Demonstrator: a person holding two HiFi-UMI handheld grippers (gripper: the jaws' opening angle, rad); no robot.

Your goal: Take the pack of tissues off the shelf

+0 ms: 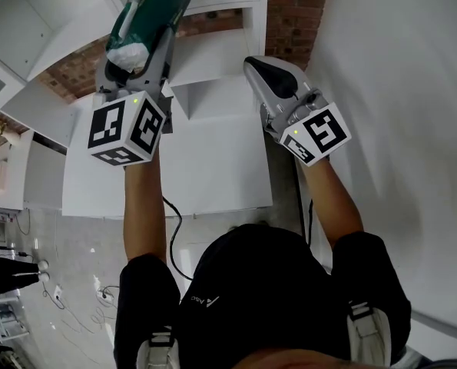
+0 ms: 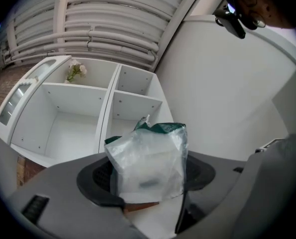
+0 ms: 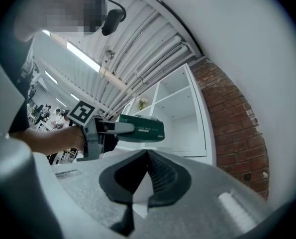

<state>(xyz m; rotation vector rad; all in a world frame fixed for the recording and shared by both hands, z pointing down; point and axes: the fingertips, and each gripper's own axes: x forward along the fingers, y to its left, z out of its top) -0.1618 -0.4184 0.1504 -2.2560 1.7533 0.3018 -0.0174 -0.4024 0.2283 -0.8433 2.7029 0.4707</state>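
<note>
Your left gripper point(image 2: 147, 185) has its jaws spread wide and clamped on the dark green, plastic-wrapped pack of tissues point(image 2: 148, 158). They pinch it near the clear end, and the green body sticks out ahead of the jaws. The pack hangs in the air in front of the white open-fronted shelf unit point(image 2: 63, 128) and touches none of its boards. The compartments you can see behind it look bare, apart from a small flower sprig point(image 2: 74, 71) in the top left one. Your right gripper point(image 3: 147, 179) sits off to the side near the red brick wall point(image 3: 237, 133), with its jaws pressed together on nothing. By the look of it, the lift off the shelf is done and you are at the carry-away step. Next, draw the pack back toward you, well clear of the shelf's front edges, and hold the pinch steady, because the slack film at that end could slip. Nowhere to set it down shows in these views, so pick a spot before you let go.
</note>
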